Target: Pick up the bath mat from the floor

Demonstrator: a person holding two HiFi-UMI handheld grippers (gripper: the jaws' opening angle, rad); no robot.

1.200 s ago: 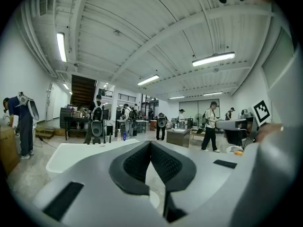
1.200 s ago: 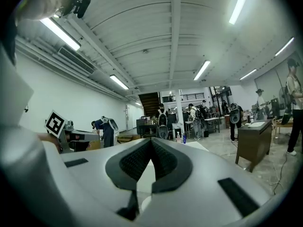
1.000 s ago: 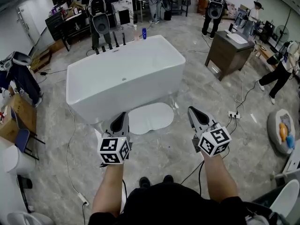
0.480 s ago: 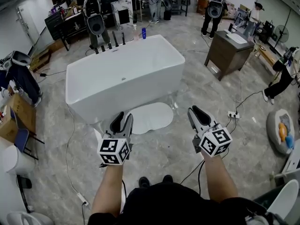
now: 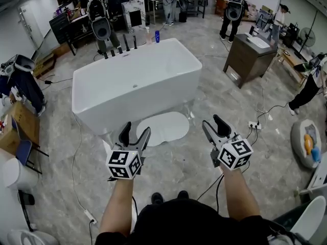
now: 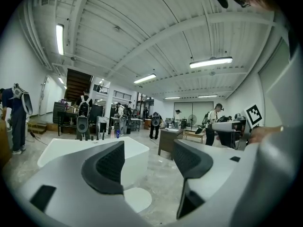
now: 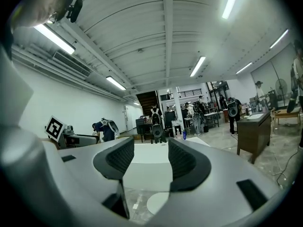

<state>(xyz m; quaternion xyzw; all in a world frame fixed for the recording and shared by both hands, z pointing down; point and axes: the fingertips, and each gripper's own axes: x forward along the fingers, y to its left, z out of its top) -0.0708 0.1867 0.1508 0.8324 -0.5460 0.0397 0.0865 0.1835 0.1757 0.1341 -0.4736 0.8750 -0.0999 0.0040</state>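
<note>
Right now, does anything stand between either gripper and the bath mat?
Nothing visible. The bath mat lies on open floor by the bathtub, ahead of the left gripper and right gripper. Both pairs of jaws have just been opening, empty.

- The left gripper (image 6: 147, 159) fills the lower half. Its jaws stand apart and have just been opening, with nothing between the ribbed pads (image 6: 110, 163).
- Through the gap, at 6 o'clock, the white mat (image 6: 135, 198) lies flat on the grey floor (image 6: 163, 178), near the tub's base.
- The white tub (image 6: 64, 150) sits at 8 o'clock, partly behind the left jaw.
- A brown cabinet (image 6: 166, 140) stands just past the tub, at 5 o'clock close to centre.
- One person (image 6: 154, 123) stands far back near centre.
- Another figure (image 6: 14, 119) is at the 9 o'clock edge.
- A strip light (image 6: 211, 62) glows at 1 o'clock.
</note>
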